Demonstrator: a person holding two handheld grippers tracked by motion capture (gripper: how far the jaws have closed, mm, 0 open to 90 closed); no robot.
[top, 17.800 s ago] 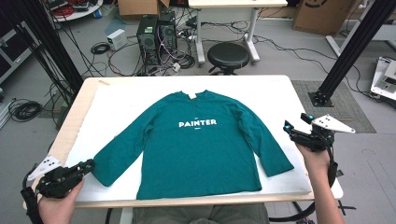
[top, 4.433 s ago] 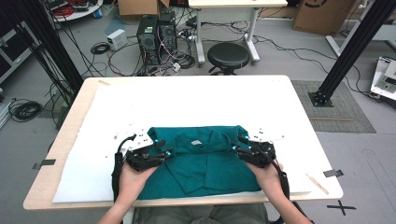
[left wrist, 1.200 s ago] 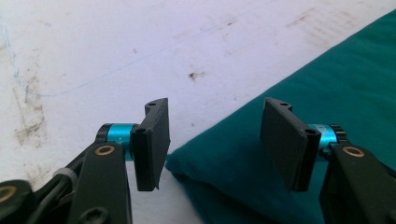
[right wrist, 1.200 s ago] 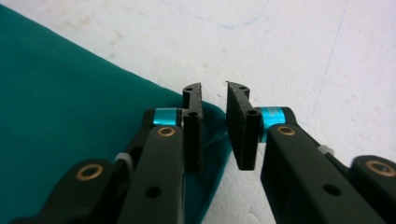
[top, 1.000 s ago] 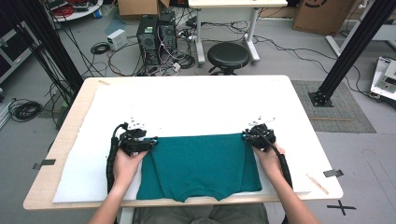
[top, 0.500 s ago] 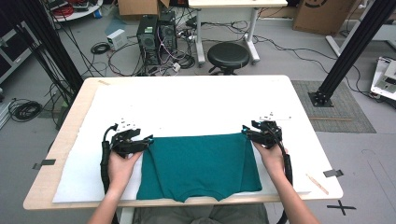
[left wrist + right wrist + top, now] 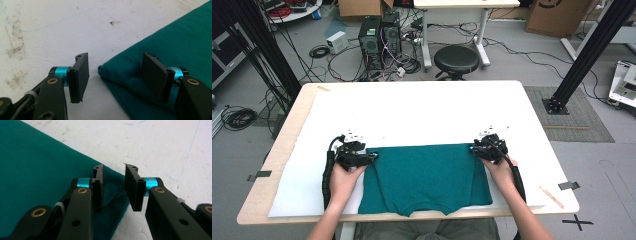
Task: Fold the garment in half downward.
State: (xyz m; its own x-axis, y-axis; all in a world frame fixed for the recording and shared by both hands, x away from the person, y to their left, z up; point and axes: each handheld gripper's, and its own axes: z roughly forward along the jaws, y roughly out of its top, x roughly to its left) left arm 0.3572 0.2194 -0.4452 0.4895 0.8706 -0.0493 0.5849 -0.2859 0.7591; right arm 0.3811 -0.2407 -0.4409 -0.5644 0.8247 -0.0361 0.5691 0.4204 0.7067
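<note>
A teal sweatshirt lies folded into a rectangle on the white table cover, near the front edge. My left gripper rests at its far left corner. In the left gripper view the jaws stand wide and have just been opening; the teal sweatshirt has its corner lying loose between them. My right gripper is at the far right corner. Its jaws have just been closing, but a narrow gap remains. The corner of the teal sweatshirt lies under them, unpinched.
Both forearms come in over the table's front edge. A thin wooden stick lies near the right front corner. Beyond the far edge stand a black stool, computer towers and cables on the floor.
The sweatshirt, spread flat at first, now lies folded into a rectangle. Over the last second both grippers stayed at its far corners with hardly any shift.
</note>
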